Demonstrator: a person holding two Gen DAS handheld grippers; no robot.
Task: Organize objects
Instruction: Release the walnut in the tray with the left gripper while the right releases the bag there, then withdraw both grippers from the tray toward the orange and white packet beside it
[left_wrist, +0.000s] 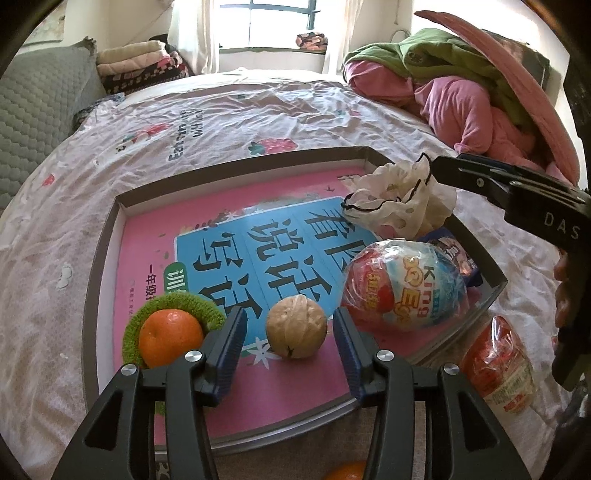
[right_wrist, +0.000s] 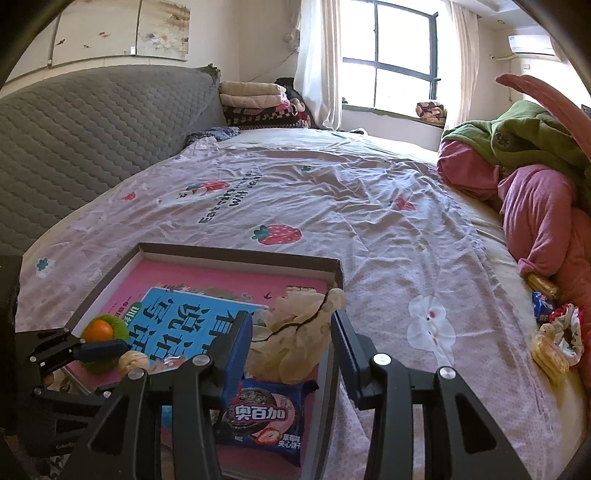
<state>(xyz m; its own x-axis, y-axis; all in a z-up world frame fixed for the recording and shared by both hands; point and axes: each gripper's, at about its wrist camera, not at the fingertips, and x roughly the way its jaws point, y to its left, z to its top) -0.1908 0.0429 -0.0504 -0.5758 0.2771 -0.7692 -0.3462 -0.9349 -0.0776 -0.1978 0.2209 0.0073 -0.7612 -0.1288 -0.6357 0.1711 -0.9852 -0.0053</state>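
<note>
Now at the placing step, by the look of it: walnut (left_wrist: 296, 327) resting on the pink book cover (left_wrist: 229, 258) inside the shallow grey box lid (left_wrist: 96, 258), between the pads of the left gripper (left_wrist: 290, 343) but clear of both, a gap showing on either side. Left gripper released, then, nothing held. Just left of the walnut, an orange (left_wrist: 170, 338) nested in a green fuzzy ring (left_wrist: 184, 301); just right, a wrapped King Egg toy (left_wrist: 404, 284), with a dark blue biscuit packet (right_wrist: 264, 421) behind it against the lid's right wall. Further back, in the lid's far right corner, a crumpled cream cloth with a black edge (left_wrist: 399, 199).

Right gripper (right_wrist: 291, 354) hovering above that corner, jaws parted, the cloth and biscuit packet seen between the fingers but below them; no pad pressing on anything, so empty as far as can be told.

Outside the lid, on the strawberry-print bedsheet (right_wrist: 332, 206): a red wrapped snack (left_wrist: 496, 363) beside the lid's near right corner, a second orange (left_wrist: 345, 472) at the very bottom edge of the left view, and a few more snack packets (right_wrist: 550, 332) by the pink bedding at the right.

Next, probably: lift the left gripper straight up and away without nudging the walnut, which could roll on the glossy cover, then reach for one of the loose items still on the bed.
</note>
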